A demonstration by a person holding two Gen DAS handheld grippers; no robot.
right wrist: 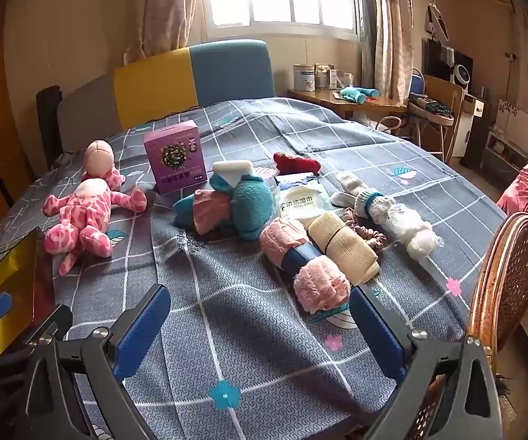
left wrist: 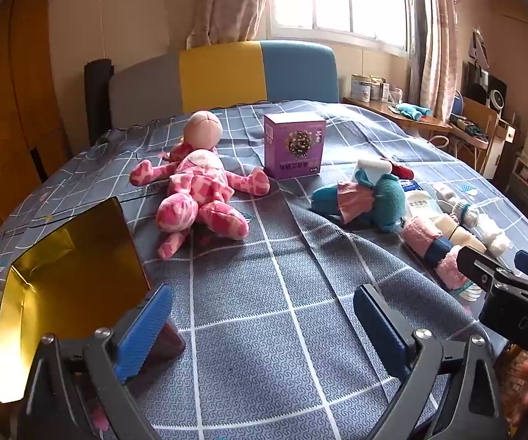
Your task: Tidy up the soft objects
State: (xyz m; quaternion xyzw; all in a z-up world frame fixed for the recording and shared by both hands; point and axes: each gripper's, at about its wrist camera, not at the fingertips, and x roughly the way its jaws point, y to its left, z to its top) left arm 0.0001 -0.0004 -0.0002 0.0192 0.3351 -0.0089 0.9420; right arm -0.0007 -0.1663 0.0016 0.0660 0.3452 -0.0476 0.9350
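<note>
Gridded bedspread [left wrist: 282, 315] is carrying the pink plush [left wrist: 201, 194] at eleven o'clock and teal plush [left wrist: 370, 198] at one; both left gripper [left wrist: 264, 326] and right gripper [right wrist: 260, 330] fingers are gaping wide, gripping nothing.

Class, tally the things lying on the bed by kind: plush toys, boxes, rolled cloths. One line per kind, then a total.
Plush toys: 2, pink and teal
Boxes: 2, purple and gold-lined
Rolled cloths: 2, pink and beige
Total: 6
</note>
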